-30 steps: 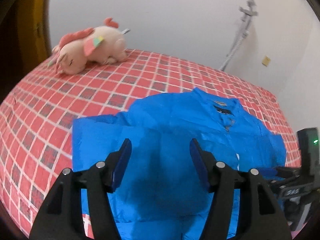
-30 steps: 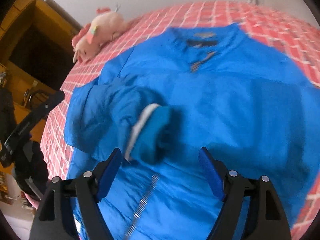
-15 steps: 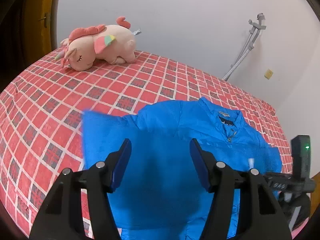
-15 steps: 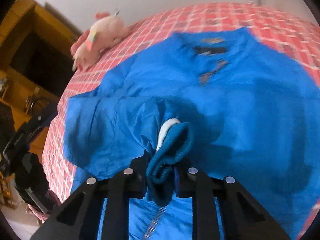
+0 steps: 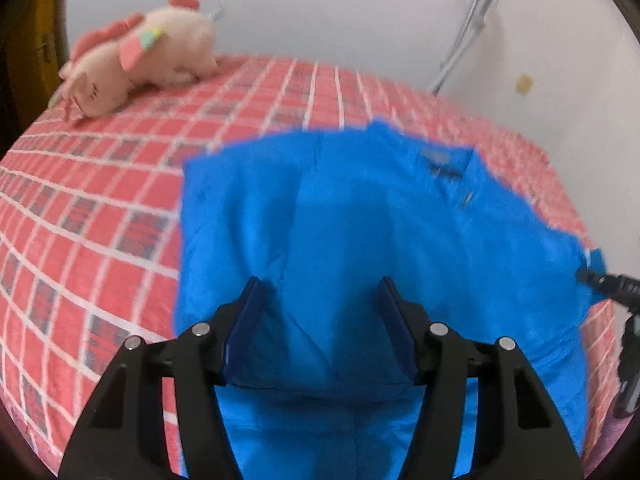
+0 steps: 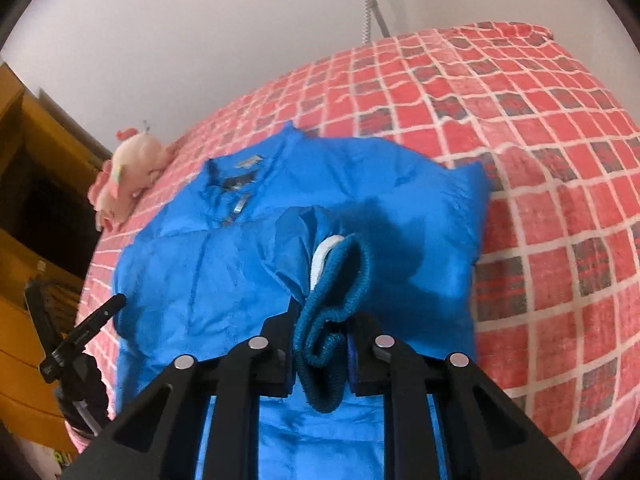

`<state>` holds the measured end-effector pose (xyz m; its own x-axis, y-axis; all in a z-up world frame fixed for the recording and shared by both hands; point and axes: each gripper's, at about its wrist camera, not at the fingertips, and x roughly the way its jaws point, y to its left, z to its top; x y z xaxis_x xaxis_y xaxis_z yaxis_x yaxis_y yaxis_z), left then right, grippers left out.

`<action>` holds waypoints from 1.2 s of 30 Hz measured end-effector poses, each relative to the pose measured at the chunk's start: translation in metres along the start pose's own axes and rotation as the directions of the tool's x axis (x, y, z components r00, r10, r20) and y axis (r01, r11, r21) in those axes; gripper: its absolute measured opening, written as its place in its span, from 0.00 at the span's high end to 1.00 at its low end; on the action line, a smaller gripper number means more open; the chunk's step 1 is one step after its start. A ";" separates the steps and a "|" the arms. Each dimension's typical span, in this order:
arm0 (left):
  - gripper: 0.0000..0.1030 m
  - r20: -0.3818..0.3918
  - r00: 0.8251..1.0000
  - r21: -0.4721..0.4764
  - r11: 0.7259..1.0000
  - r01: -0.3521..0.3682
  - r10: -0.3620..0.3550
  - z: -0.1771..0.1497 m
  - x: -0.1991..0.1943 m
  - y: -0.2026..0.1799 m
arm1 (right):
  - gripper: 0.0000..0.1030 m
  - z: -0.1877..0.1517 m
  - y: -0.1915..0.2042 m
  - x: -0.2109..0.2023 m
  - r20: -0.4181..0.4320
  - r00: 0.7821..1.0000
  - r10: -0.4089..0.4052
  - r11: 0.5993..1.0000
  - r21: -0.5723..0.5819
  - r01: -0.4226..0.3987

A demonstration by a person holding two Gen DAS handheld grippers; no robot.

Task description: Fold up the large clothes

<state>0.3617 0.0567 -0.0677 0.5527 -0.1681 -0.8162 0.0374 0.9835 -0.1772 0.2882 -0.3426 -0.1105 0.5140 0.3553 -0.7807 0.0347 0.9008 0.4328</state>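
Right wrist view: your right gripper [image 6: 320,344] has just closed on the knit cuff [image 6: 340,280], ready to draw the sleeve across the blue jacket [image 5: 360,220] on the bed [image 5: 100,200]. Left gripper [image 5: 320,328] hovers half-open, empty.

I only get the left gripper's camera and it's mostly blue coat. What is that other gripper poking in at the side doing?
Observer: The right gripper is clamped shut on the jacket's knitted sleeve cuff.
Child: Is the cuff lying on the bed?
Observer: No, it is bunched up between the jaws, above the jacket's body.
Child: What's past that side of the coat?
Observer: Open red checked blanket; that jacket corner stands puffed up.
Child: Anything behind my gripper?
Observer: A yellow wooden cabinet beside the bed.
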 end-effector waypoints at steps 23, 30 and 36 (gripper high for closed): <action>0.42 0.008 0.999 0.105 0.993 0.052 -0.053 -0.018 -0.016 -0.044 | 0.68 -0.028 0.052 -0.002 0.038 0.999 -0.001 0.989 -0.151 0.007; 0.41 -0.061 0.992 0.084 0.990 0.117 -0.112 -0.021 0.009 -0.026 | 0.73 -0.029 0.036 0.032 -0.043 0.999 -0.011 0.994 -0.113 0.006; 0.40 -0.018 0.993 0.061 0.992 0.113 -0.113 -0.015 -0.009 -0.029 | 0.68 -0.024 0.049 0.010 0.021 0.999 0.026 0.988 -0.152 -0.022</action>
<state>0.3434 0.0289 -0.0631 0.5302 -0.2790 -0.8007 0.1504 0.9603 -0.2350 0.2739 -0.2888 -0.1077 0.5327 0.3731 -0.7596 -0.1074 0.9201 0.3767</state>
